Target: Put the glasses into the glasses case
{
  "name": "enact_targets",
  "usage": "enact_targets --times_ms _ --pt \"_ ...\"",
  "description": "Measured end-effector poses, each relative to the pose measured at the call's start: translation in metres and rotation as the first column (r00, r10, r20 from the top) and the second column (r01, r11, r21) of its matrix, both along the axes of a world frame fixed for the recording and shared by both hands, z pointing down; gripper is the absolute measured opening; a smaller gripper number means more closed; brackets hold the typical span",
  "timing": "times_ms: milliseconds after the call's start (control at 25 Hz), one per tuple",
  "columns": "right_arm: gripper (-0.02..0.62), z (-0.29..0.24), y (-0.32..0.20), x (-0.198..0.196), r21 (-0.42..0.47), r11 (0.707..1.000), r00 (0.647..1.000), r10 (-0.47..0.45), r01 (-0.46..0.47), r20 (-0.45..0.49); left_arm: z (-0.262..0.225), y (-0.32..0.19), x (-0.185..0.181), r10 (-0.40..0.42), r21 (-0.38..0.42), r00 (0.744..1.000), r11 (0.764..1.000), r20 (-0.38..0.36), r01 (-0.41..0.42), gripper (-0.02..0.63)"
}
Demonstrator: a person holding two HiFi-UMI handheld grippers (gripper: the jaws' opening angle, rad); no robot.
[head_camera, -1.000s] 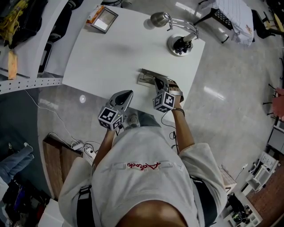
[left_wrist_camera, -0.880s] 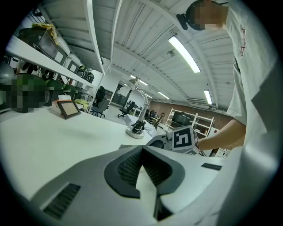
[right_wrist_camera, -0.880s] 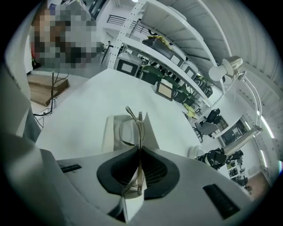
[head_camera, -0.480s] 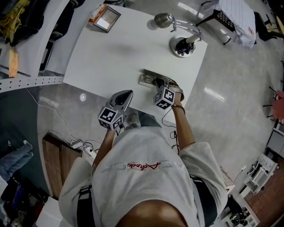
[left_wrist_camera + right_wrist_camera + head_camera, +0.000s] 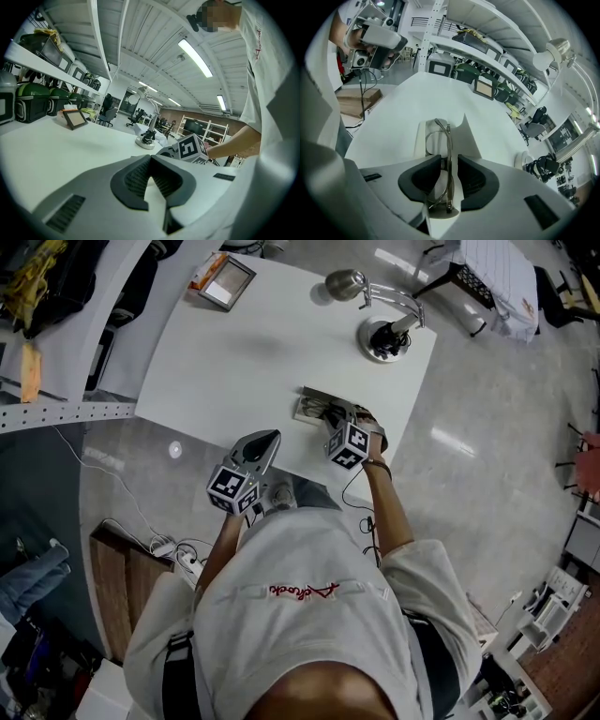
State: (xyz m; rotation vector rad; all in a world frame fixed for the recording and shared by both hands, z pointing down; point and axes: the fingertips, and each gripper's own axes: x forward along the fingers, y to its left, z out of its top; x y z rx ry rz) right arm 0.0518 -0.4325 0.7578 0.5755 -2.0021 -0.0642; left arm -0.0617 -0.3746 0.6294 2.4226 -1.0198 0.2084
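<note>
Glasses [image 5: 446, 154] sit in the glasses case [image 5: 421, 140], and my right hand-held gripper [image 5: 449, 174] has just been opening its jaws. The dark pads stand apart on either side of the folded frame and do not pinch it. It is a thin frame, pale wire by the look of it, with clear rounded lenses. It is folded flat and stands on edge along the length of the case. The case is light-coloured, with its lid flap raised along one side, and it lies at the near edge of the white bench [image 5: 244, 343]. Left of the case, just off the bench's edge, my left hand-held gripper [image 5: 150, 163] hangs with its jaws together and nothing between them.
</note>
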Motion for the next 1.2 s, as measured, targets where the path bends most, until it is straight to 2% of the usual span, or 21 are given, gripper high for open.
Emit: enact_targets --times_ms 320,520,600,760,960,1080,1200 --pt "0.117 -0.024 0.001 0.0 0.078 0.997 1.0 0.008 -0.009 0.014 -0.007 0.003 0.002 0.014 0.018 1.0 1.0 -0.007 -0.014 0.025" --pt "0.107 -0.043 0.005 -0.002 0.17 0.985 1.0 0.015 -0.017 0.014 -0.012 0.01 0.002 0.027 0.035 1.0 0.999 -0.008 -0.027 0.025" --pt "0.095 -0.047 0.01 -0.003 0.188 0.982 1.0 0.019 -0.021 0.012 -0.014 0.015 0.003 0.034 0.042 0.999 0.999 -0.008 -0.034 0.025" --pt "0.023 -0.055 0.024 -0.004 0.222 0.974 0.999 0.044 -0.048 0.023 -0.018 0.025 0.004 0.047 0.056 0.999 0.997 -0.014 -0.046 0.025" --pt "0.015 -0.069 0.047 -0.007 0.246 0.965 0.995 0.082 -0.095 0.062 -0.03 0.037 0.005 0.067 0.092 0.998 0.994 -0.014 -0.066 0.025" --pt "0.014 -0.082 0.06 -0.007 0.255 0.956 0.986 0.118 -0.144 0.115 -0.037 0.046 0.007 0.082 0.119 0.997 0.99 -0.013 -0.079 0.025" --pt "0.014 -0.105 0.072 -0.009 0.242 0.938 0.951 0.189 -0.249 0.244 -0.044 0.056 0.01 0.096 0.143 0.995 0.985 -0.014 -0.093 0.025"
